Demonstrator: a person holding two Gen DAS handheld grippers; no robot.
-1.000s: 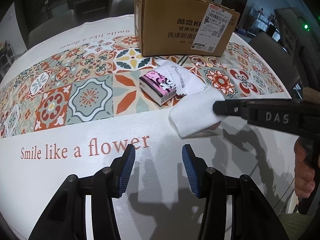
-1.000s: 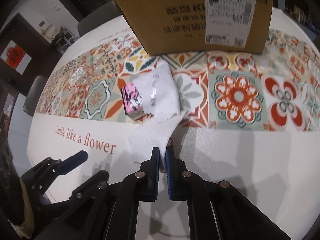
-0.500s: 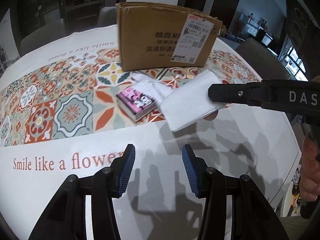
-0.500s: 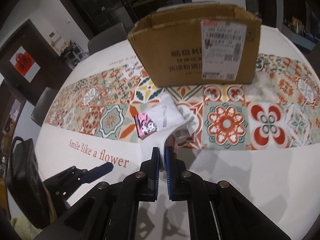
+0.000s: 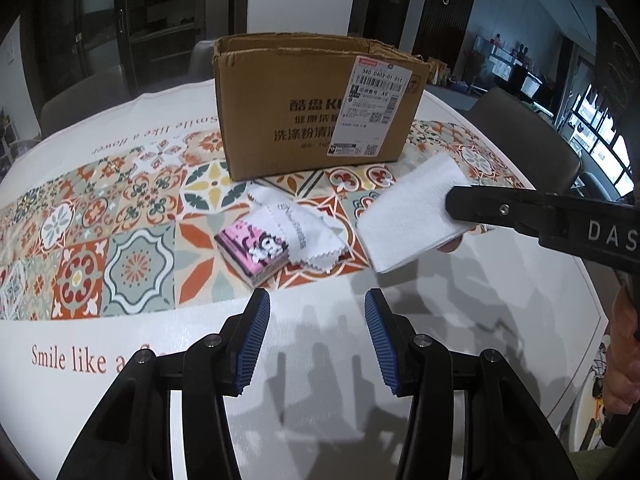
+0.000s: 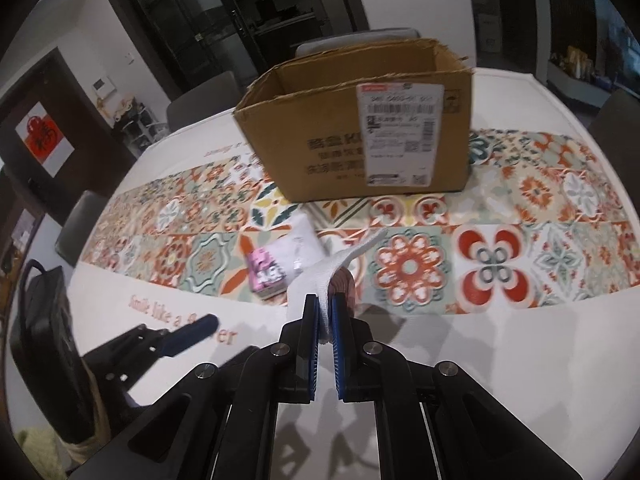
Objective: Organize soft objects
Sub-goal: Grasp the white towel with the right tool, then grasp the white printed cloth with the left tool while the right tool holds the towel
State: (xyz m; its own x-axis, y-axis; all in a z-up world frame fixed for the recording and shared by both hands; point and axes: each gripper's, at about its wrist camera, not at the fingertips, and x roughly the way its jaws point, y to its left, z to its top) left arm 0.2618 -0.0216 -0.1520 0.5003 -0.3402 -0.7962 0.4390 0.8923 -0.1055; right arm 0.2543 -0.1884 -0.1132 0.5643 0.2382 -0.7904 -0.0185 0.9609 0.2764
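Observation:
My right gripper [image 6: 325,308] is shut on a folded white towel [image 5: 408,220] and holds it in the air above the table, in front of an open cardboard box [image 5: 316,104]. The towel [image 6: 340,264] shows edge-on in the right wrist view. My left gripper [image 5: 316,332] is open and empty, low over the white part of the tablecloth. A pink tissue pack [image 5: 254,250] lies on the patterned runner with a white zigzag-edged cloth [image 5: 300,226] draped partly over it, left of the towel.
The box [image 6: 360,132] stands at the back middle of a round table with a tiled-pattern runner [image 5: 100,216]. Dark chairs [image 5: 520,132] ring the table. A black bag [image 6: 44,344] sits at the left edge.
My right gripper has lifted the white towel off the table and carried it up and toward the box. The left gripper has stayed open and also risen.

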